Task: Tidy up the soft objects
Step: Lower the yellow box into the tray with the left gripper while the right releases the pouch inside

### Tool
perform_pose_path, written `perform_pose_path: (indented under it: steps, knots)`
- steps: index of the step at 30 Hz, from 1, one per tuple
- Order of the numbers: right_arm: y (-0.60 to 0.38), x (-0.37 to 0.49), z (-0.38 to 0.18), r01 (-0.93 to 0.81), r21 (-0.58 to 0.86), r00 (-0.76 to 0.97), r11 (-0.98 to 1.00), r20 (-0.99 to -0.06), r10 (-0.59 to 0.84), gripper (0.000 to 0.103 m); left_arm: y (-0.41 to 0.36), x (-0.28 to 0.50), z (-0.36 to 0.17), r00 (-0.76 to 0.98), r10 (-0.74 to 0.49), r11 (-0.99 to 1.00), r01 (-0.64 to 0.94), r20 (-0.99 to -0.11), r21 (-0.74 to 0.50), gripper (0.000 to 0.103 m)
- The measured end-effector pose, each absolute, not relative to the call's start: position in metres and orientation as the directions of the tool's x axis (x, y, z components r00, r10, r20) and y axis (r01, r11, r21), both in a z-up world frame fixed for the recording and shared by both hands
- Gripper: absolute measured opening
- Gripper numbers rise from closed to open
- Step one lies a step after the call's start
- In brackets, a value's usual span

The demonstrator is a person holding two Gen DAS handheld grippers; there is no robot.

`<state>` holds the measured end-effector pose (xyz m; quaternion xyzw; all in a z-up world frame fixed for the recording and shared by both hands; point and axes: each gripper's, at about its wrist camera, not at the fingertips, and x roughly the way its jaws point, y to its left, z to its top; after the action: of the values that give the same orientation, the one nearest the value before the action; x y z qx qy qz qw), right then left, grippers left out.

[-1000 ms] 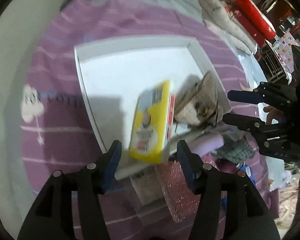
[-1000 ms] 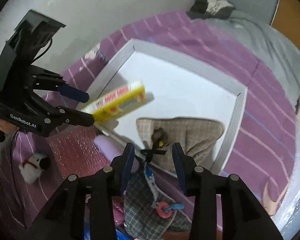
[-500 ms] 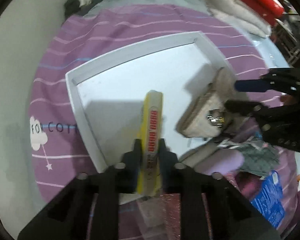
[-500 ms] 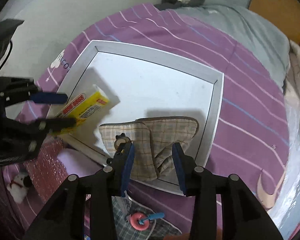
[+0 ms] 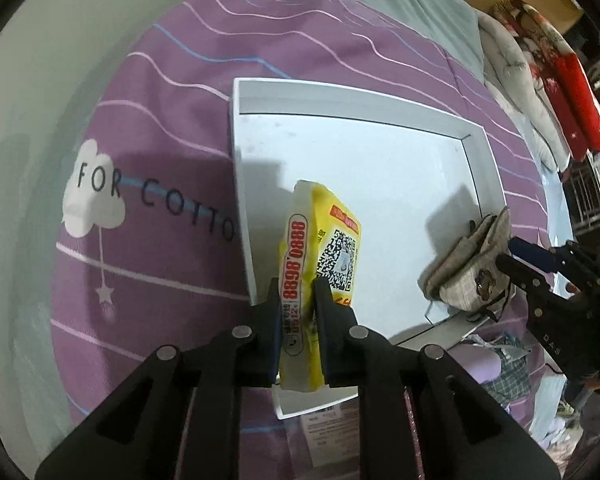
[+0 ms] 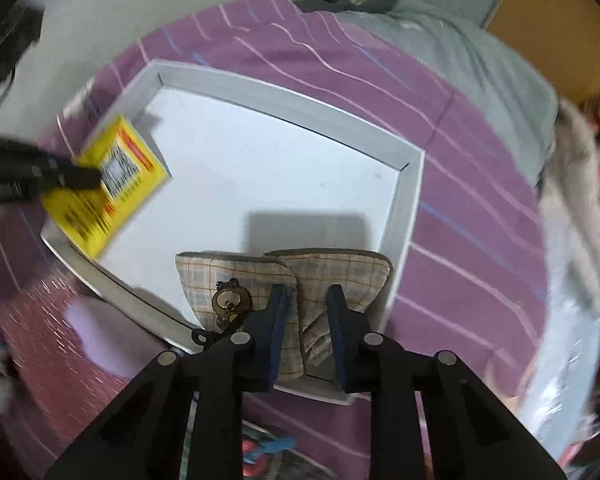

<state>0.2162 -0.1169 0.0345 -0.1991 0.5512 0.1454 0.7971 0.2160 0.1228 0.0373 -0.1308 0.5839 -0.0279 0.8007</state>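
**A:** Which step is this?

**B:** I'd say arranging items inside the white tray (image 5: 496,168) on the purple striped bedspread (image 5: 172,92). The left gripper (image 5: 297,308) is clamped on a yellow tissue pack (image 5: 320,240), holding it on edge over the tray's left side, near the left rim.

**A:** And the other hand?

**B:** The right gripper (image 6: 307,312) straddles a plaid fabric pouch (image 6: 340,272) at the tray's near right corner. Its jaws are closing with a fold of the cloth between them; the pads look to be touching it, though I wouldn't call it a firm hold yet.

**A:** So what does the next move call for?

**B:** Probably finishing that pinch before lifting, since loose fabric slips. The pouch hangs partly over the near rim, so it likely needs drawing further in. The pack wants lowering flat or against the left wall, kept apart from the pouch.

**A:** Anything left outside?

**B:** Pink bubble wrap (image 6: 40,320) and a lilac item (image 6: 100,336) lie just near of the tray.
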Motion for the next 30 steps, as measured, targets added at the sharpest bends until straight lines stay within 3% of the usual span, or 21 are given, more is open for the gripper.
perform_pose_path:
  steps: [6,18,19,21,24,30]
  knots:
    - [-0.124,0.219,0.030,-0.421,-0.164,0.320,0.892,-0.947,-0.024,0.018,0.108,0.206,0.023,0.314,-0.175,0.958,-0.165,-0.933,-0.235,0.018]
    - [-0.125,0.216,0.026,-0.403,-0.142,0.308,0.904,-0.951,-0.012,0.018,0.074,0.198,0.021,0.352,0.054,0.985,-0.175,-0.934,-0.009,0.022]
    - [-0.126,0.216,0.027,-0.402,-0.136,0.308,0.905,-0.951,-0.006,0.018,0.074,0.199,0.023,0.354,0.051,0.986,-0.168,-0.934,-0.010,0.025]
    - [-0.127,0.214,0.031,-0.405,-0.113,0.304,0.907,-0.953,0.017,0.018,0.077,0.201,0.024,0.325,-0.026,0.987,-0.140,-0.945,-0.075,0.047]
    - [-0.133,0.209,0.039,-0.400,-0.062,0.296,0.915,-0.953,0.065,0.018,0.076,0.199,0.026,0.240,-0.097,0.989,-0.089,-0.966,-0.121,0.051]
    - [-0.139,0.199,0.060,-0.398,-0.046,0.348,0.916,-0.932,0.104,0.018,0.073,0.180,0.064,0.373,-0.039,0.999,0.005,-0.927,-0.040,0.053]
